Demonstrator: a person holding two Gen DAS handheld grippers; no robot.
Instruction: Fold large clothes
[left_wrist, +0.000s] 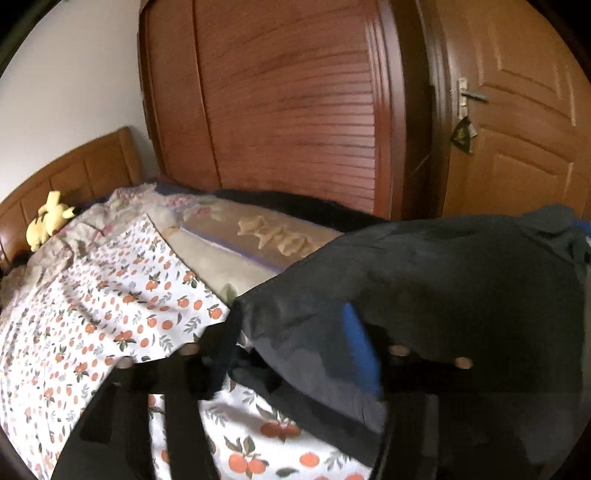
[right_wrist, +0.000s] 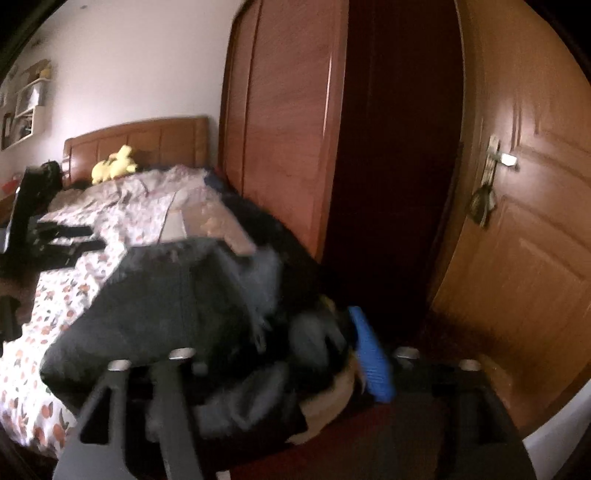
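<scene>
Judging progress: dark garment (left_wrist: 424, 280) lies bunched at the bed's (left_wrist: 110, 295) door-side edge, no tidy fold visible. Left claw (left_wrist: 291, 354) and right claw (right_wrist: 295, 356) both stand wide, gripping nothing. Most folding looks left.

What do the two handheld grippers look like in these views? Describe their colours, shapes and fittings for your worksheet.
Both the left gripper and the right gripper are black, with two flat, strut-like fingers carrying round metallic bolt heads. Each has one bright blue ridged pad. No cables, markings, sleeves or hands are visible.
</scene>
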